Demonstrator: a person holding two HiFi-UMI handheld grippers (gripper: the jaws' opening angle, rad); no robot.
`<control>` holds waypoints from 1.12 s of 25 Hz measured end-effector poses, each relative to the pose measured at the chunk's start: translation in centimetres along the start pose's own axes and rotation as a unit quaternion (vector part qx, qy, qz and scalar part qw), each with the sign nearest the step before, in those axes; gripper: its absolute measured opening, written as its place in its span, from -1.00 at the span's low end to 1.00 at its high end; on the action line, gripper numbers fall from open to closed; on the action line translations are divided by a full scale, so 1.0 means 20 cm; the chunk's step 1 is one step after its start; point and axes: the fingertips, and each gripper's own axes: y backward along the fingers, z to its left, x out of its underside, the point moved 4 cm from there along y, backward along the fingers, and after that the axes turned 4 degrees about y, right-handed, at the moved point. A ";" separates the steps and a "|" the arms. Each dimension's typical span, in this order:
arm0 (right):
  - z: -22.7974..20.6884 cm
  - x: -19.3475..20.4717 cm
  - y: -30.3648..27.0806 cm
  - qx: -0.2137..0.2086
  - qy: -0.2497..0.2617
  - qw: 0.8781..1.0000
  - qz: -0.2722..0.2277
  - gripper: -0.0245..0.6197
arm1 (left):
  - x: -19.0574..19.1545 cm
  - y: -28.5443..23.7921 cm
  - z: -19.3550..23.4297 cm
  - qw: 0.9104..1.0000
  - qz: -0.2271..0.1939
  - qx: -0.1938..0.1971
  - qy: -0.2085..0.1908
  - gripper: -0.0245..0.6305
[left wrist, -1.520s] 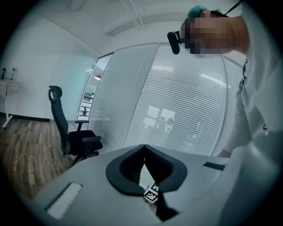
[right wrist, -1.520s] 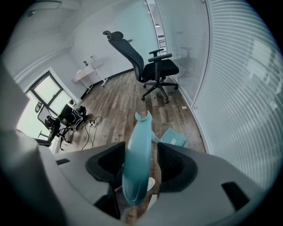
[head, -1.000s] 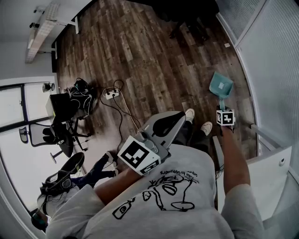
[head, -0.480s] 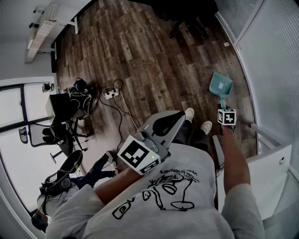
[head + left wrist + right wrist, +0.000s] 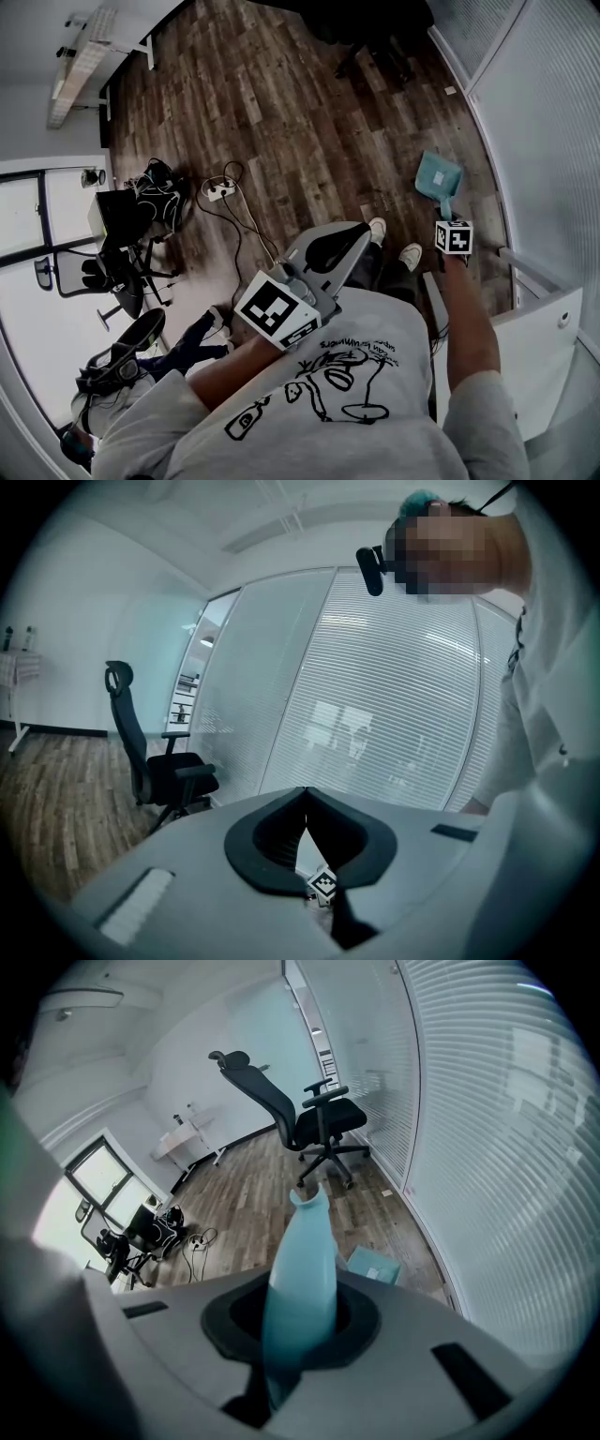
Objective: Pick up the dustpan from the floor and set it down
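Scarcely moved in the past second, left gripper [image 5: 356, 234] sits by the chest, jaws closed on nothing. At three o'clock, right gripper [image 5: 300, 1330] clamps the teal dustpan [image 5: 439, 176] by its handle, pan at two o'clock over wooden floor [image 5: 281, 112].

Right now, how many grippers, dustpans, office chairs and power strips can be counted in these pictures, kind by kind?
Grippers: 2, the left gripper and the right gripper
Dustpan: 1
Office chairs: 2
Power strip: 1
Total: 6
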 end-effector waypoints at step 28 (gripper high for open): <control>0.09 0.11 -0.03 -0.044 -0.028 0.998 0.035 -0.85 | -0.01 0.01 0.00 1.000 -0.003 0.001 0.001 -0.92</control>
